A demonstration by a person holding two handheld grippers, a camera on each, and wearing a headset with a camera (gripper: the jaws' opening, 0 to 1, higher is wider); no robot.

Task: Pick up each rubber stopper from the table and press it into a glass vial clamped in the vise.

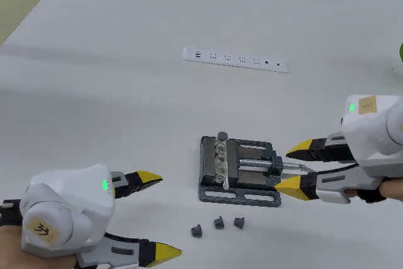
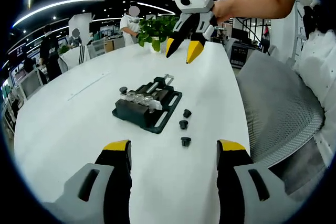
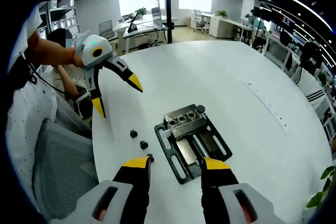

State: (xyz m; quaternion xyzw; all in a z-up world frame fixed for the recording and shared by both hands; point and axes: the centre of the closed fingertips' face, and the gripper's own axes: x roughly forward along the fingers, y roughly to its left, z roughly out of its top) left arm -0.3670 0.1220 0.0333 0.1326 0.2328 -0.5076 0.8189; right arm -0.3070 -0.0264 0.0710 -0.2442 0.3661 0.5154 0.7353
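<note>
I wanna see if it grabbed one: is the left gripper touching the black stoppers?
Apart. The left gripper view shows white table between the left gripper and the stoppers.

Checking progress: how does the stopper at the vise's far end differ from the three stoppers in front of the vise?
The far stopper sits raised at the end of the vial row in the vise, apparently capping a vial; the three loose stoppers lie on the table. The far stopper is single; the loose stoppers form a short row apart from it. All four look small and dark.
</note>
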